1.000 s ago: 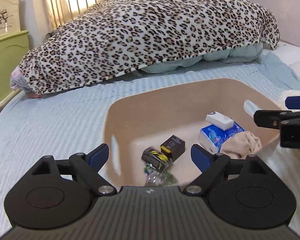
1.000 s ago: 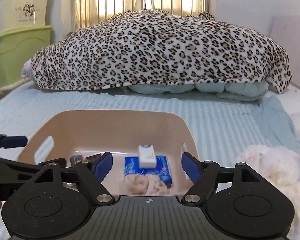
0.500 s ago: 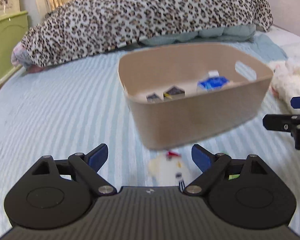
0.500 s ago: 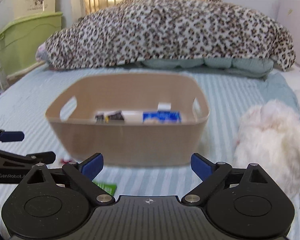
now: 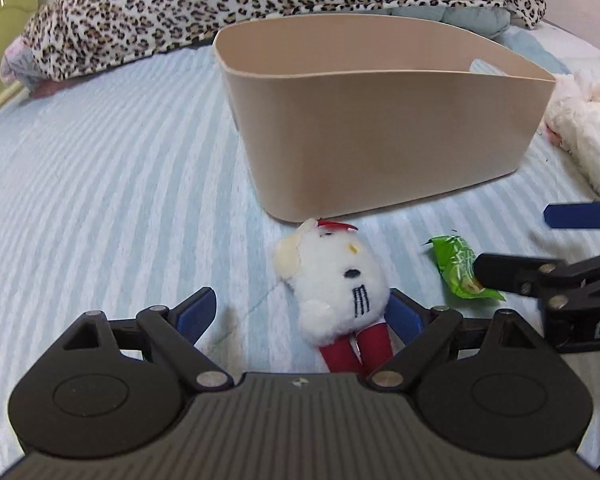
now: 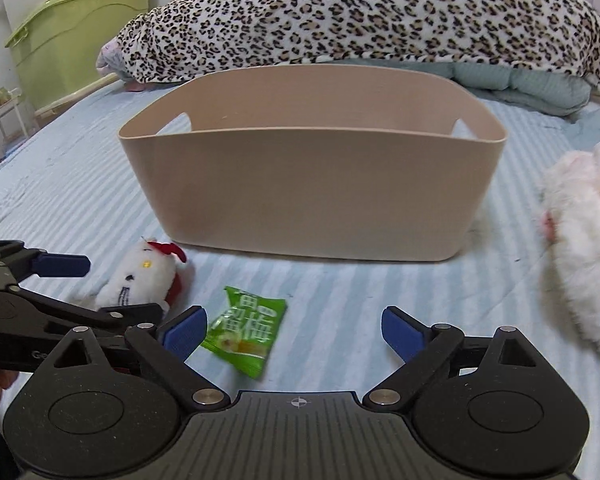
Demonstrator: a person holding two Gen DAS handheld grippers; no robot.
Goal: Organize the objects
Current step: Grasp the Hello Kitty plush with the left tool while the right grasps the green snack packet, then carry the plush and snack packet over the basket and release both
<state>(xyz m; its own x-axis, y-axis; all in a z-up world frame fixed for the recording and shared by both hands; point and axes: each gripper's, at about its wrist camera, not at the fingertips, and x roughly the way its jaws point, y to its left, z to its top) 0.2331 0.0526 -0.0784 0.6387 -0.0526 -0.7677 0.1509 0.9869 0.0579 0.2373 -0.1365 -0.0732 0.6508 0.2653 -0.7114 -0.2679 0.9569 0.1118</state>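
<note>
A beige plastic bin (image 5: 380, 128) stands on the blue striped bedsheet; it also shows in the right wrist view (image 6: 312, 188). Its contents are hidden by its wall. A small white cat plush with red bow and red legs (image 5: 336, 280) lies in front of the bin, between the fingers of my open left gripper (image 5: 304, 312). A green snack packet (image 6: 244, 328) lies to its right, just inside the left finger of my open right gripper (image 6: 296, 330). The plush (image 6: 140, 276) and packet (image 5: 460, 268) show in both views.
A fluffy white plush (image 6: 580, 248) lies right of the bin. A leopard-print blanket (image 6: 360, 16) is heaped behind it. Green storage boxes (image 6: 72, 40) stand off the bed at the left.
Both grippers have pulled back from above the bin and dropped low to the sheet. The bin's contents went out of sight; the cat plush and green packet came into view between the fingers.
</note>
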